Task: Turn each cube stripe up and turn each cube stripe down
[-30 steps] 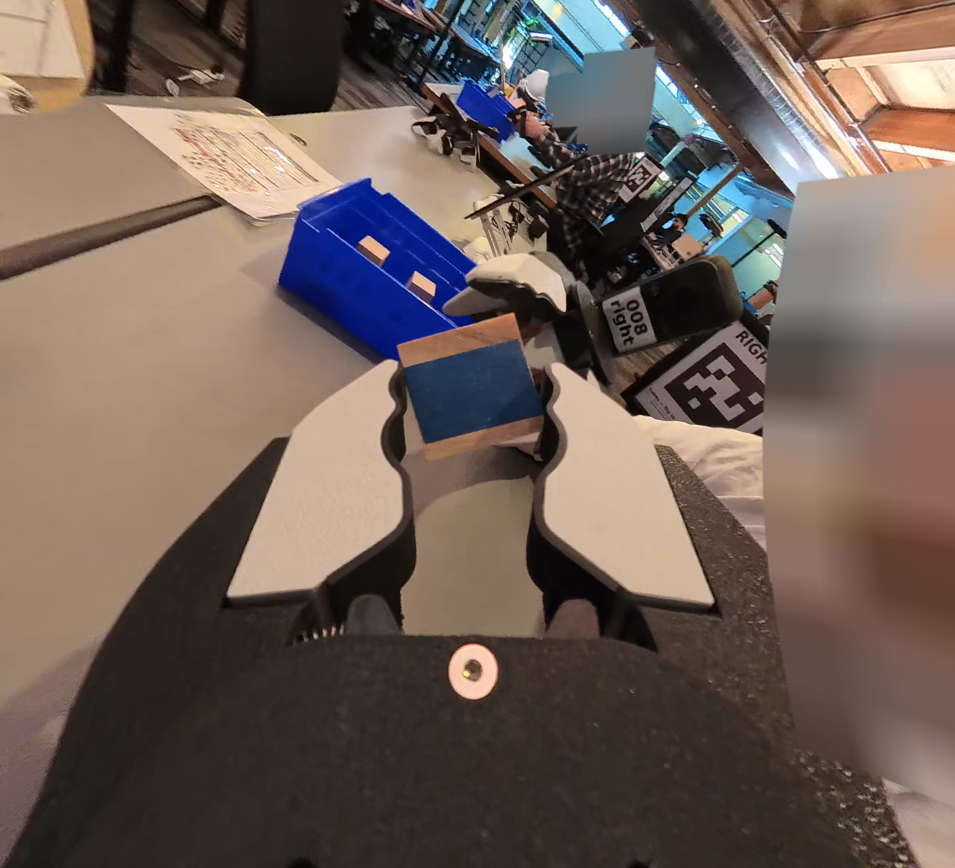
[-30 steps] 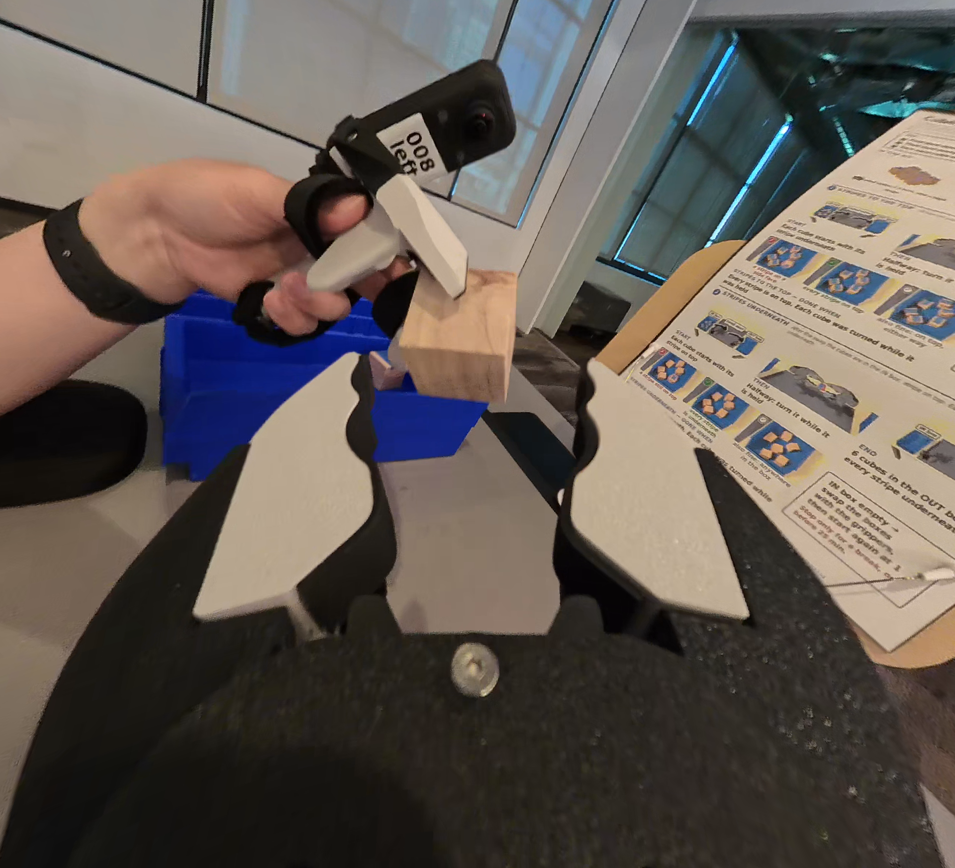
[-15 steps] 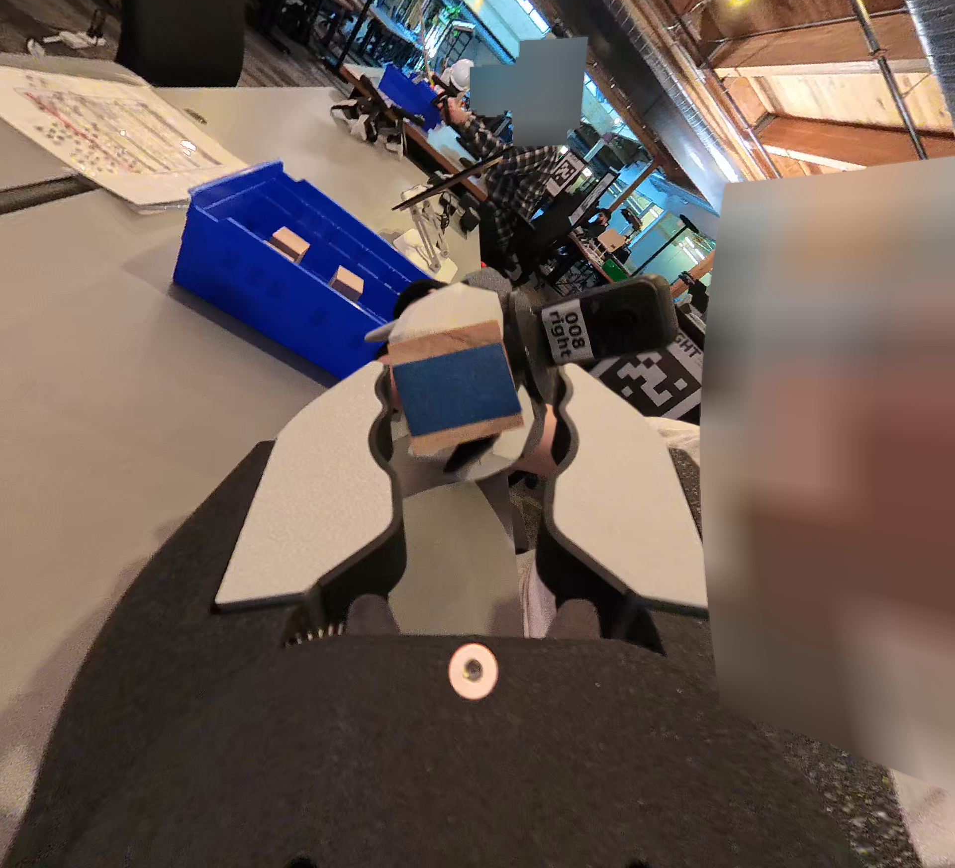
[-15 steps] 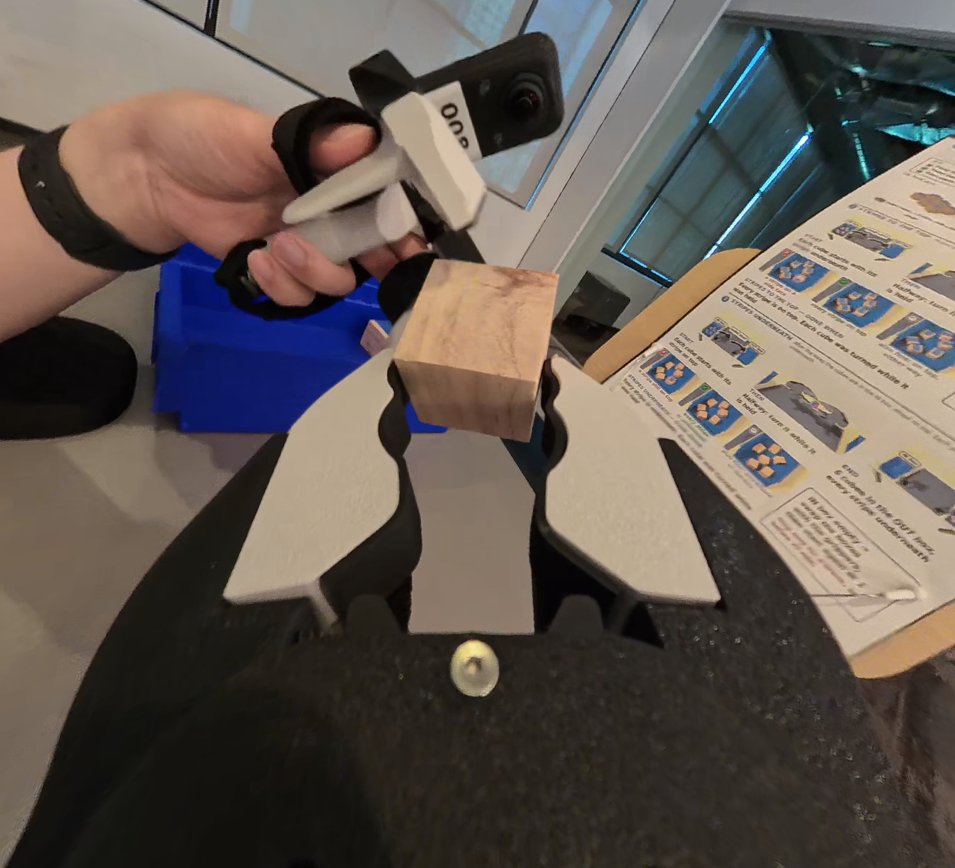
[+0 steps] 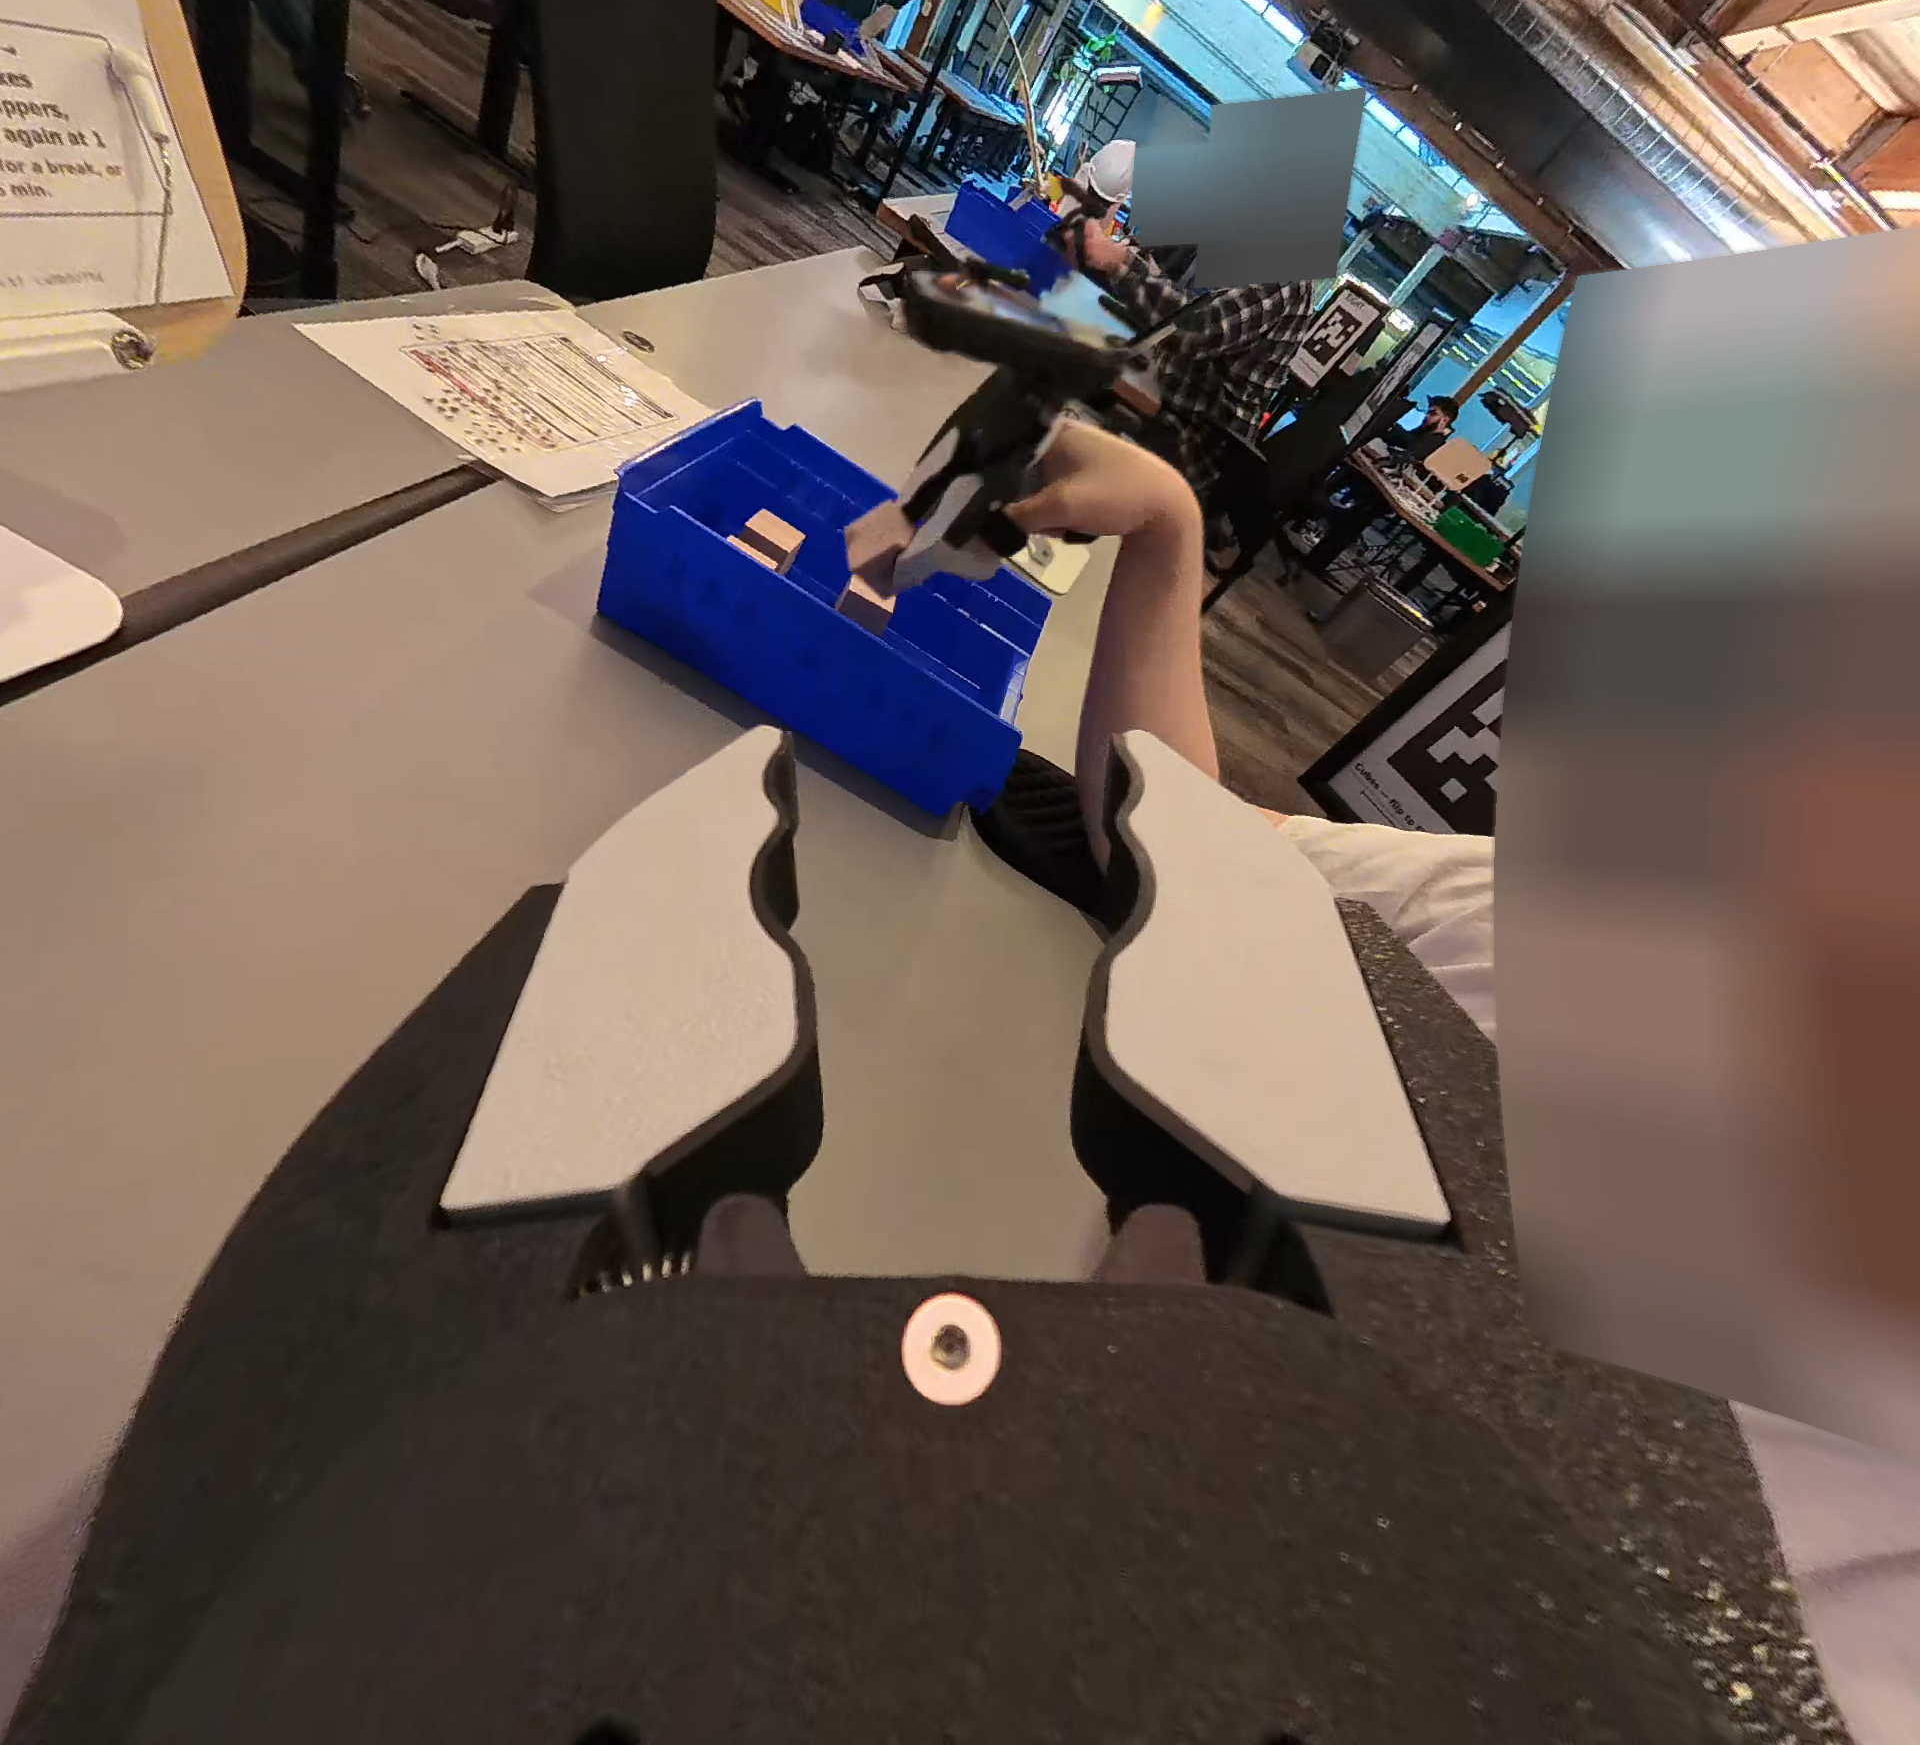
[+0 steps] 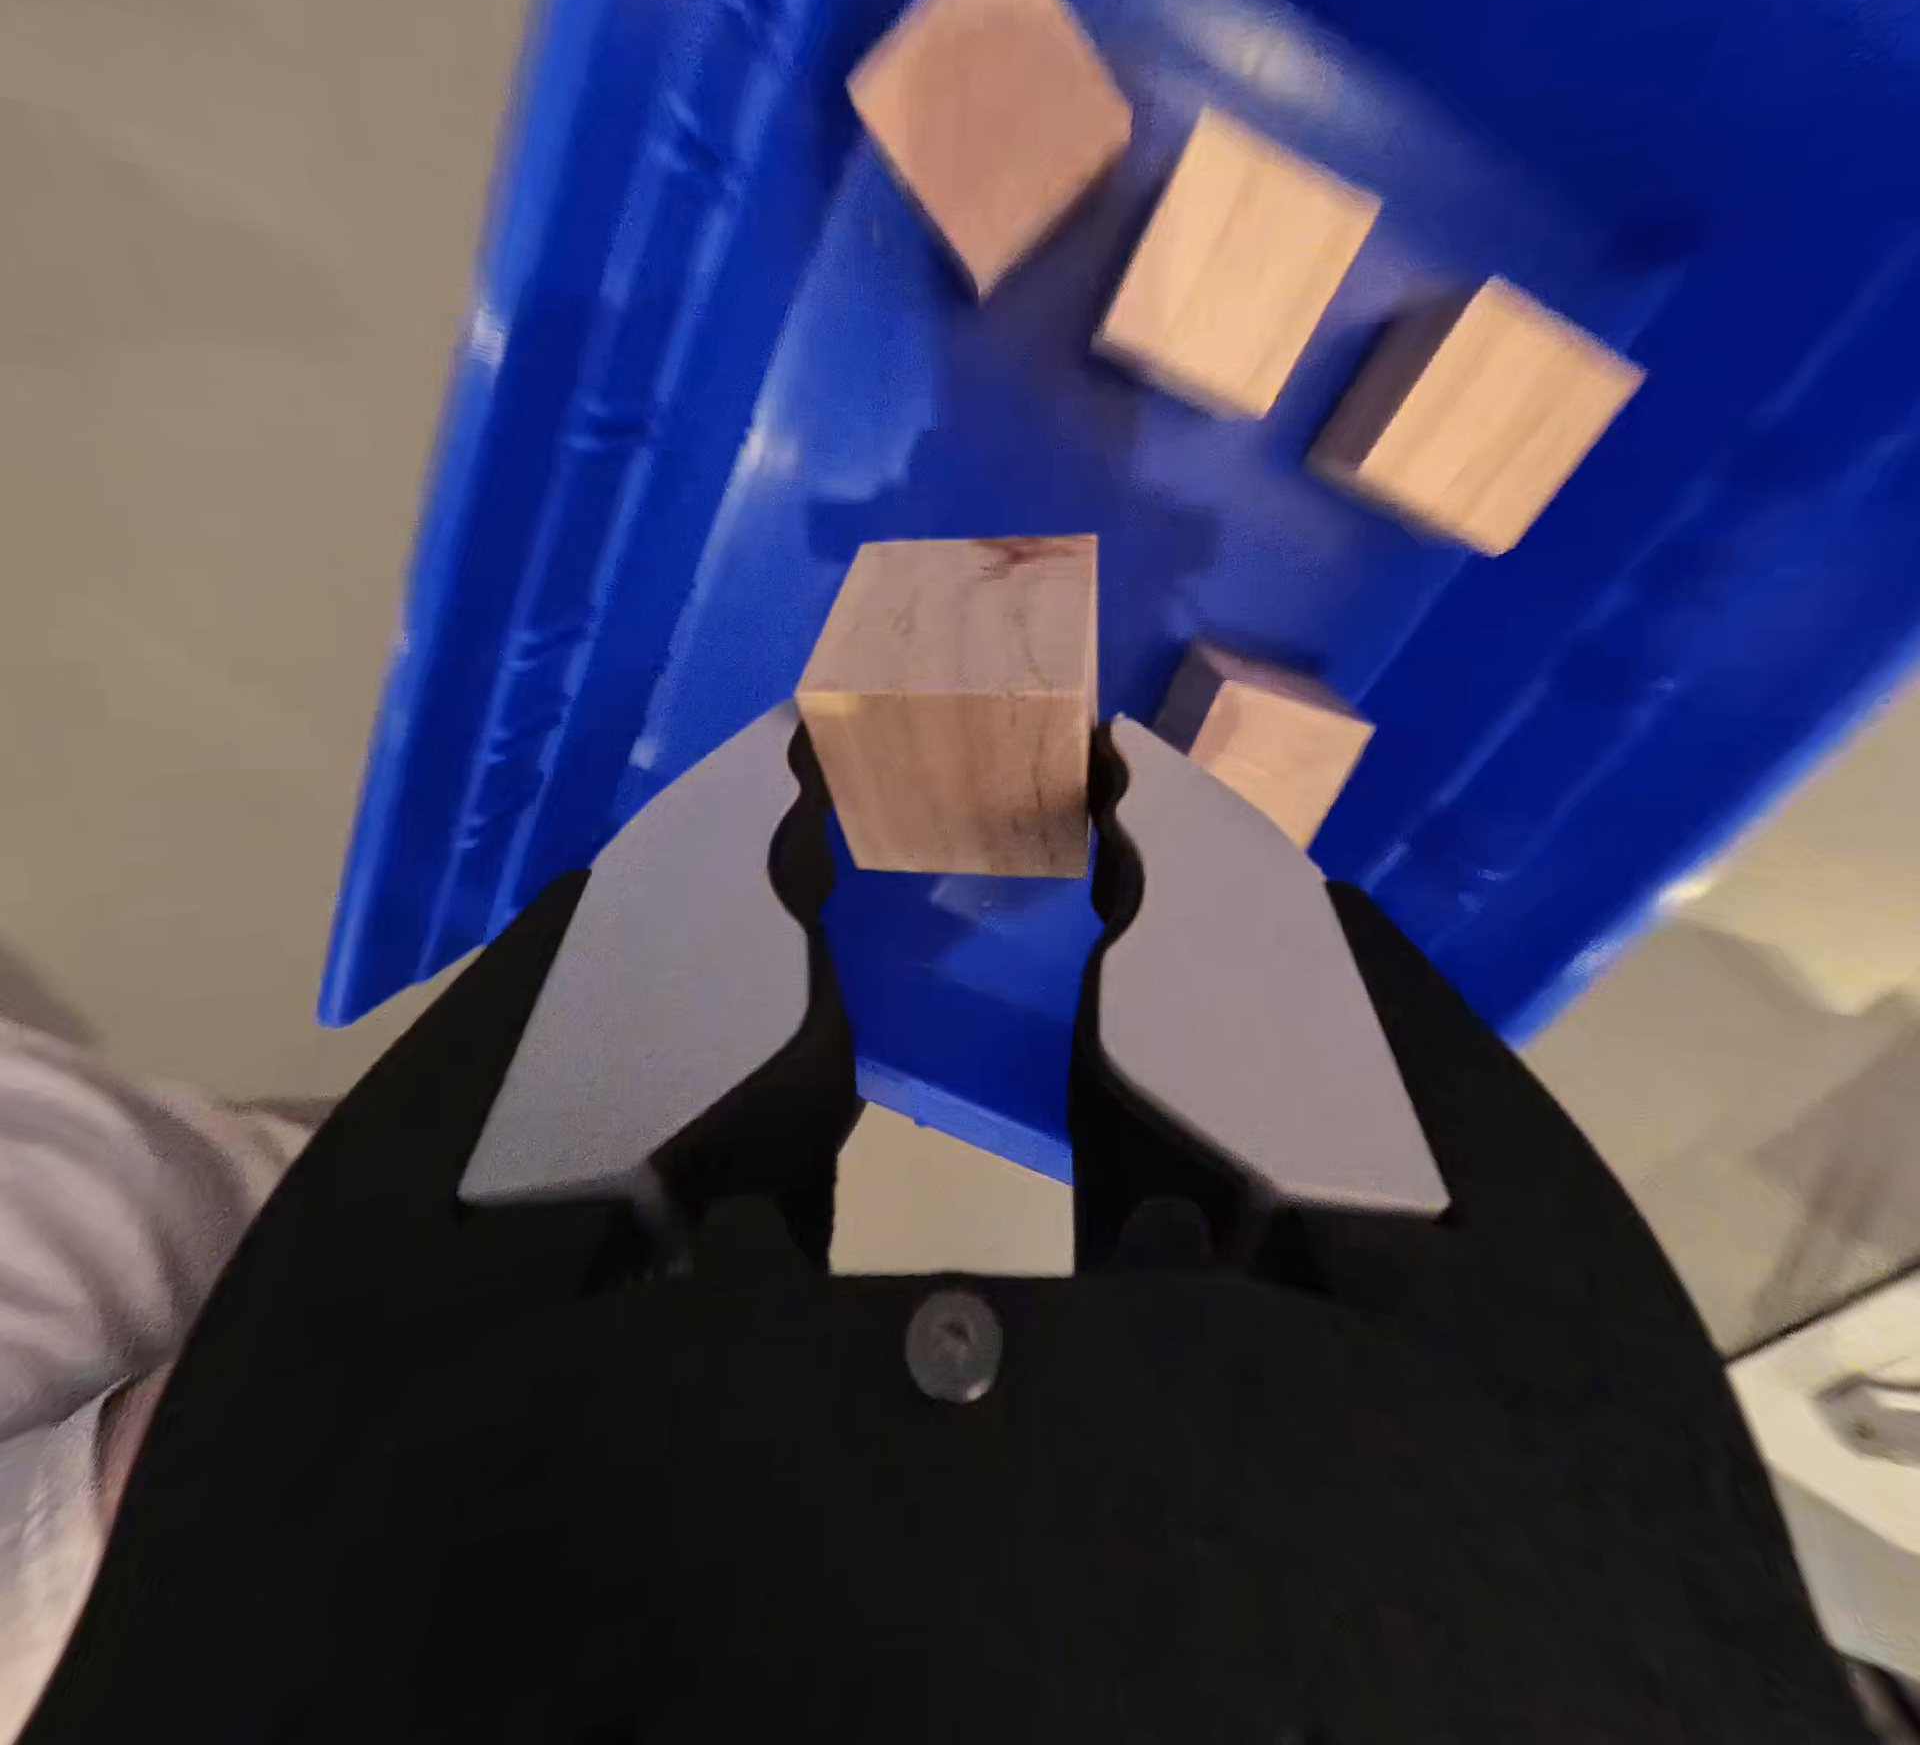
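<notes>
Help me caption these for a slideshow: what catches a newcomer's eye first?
The bright blue bin on the grey table, four plain wooden cubes lying inside. Right above it, the right gripper pinches another wooden cube, no stripe showing. The left gripper waits empty nearby, jaws apart.

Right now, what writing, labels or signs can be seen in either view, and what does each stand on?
Instruction board, top left: printed lines, cut by the frame; I do not quote writing.
Paper sheet on the table: print too small to read.
Black-and-white marker board, right: small caption, not quoted.
Right wrist view: none on the held cube or blue bin.
</notes>
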A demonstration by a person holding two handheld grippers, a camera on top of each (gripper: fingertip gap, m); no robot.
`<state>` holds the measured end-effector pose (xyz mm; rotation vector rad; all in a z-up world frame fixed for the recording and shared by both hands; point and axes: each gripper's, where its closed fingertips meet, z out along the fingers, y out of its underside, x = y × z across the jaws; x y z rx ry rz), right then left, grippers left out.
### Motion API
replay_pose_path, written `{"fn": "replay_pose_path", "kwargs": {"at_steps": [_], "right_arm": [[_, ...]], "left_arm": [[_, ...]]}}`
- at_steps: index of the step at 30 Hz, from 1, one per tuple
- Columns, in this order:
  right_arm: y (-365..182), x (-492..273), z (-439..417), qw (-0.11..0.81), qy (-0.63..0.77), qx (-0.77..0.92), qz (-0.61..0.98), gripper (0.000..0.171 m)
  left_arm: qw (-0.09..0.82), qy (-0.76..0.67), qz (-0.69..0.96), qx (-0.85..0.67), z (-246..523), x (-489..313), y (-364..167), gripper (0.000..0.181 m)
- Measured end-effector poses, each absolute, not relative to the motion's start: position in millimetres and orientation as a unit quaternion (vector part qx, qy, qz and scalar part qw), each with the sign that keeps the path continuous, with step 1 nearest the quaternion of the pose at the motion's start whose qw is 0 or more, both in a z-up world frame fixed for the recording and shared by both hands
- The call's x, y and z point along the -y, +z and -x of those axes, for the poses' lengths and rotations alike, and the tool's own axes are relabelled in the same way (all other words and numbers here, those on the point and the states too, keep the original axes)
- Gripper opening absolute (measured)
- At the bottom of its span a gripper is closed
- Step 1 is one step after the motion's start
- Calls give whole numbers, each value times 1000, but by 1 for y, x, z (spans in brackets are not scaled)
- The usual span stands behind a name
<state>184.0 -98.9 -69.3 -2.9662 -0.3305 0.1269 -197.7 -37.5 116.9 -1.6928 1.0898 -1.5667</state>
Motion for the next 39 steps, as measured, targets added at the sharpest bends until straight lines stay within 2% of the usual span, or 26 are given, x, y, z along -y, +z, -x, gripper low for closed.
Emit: {"fn": "replay_pose_path", "kwargs": {"at_steps": [4, 13, 23, 26, 29, 32, 35, 37, 39], "right_arm": [[-114, 110, -190, -37, 97, 68, 992, 48], [-141, 99, -196, -82, 74, 21, 994, 48], [-139, 96, -194, -78, 104, -6, 991, 48], [-121, 89, -192, -37, 97, -1, 995, 53], [-90, 84, -189, 25, 64, 18, 997, 52], [-46, 71, -175, 130, 37, 68, 988, 52], [10, 49, -152, 281, 11, 139, 949, 51], [48, 39, -128, 375, 10, 183, 909, 46], [77, 40, -92, 440, 50, 236, 865, 44]], "left_arm": [[286, -577, 642, -417, 196, 41, 113, 55], [275, -564, 642, -441, 189, 54, 109, 54], [269, -552, 650, -447, 190, 56, 106, 51], [298, -545, 644, -447, 203, 54, 118, 52], [377, -490, 657, -432, 231, 35, 131, 54], [498, -349, 695, -383, 279, -11, 139, 54], [575, -186, 728, -323, 339, -55, 129, 52], [581, -101, 747, -308, 371, -79, 109, 48], [520, -45, 800, -296, 394, -103, 69, 45]]}}
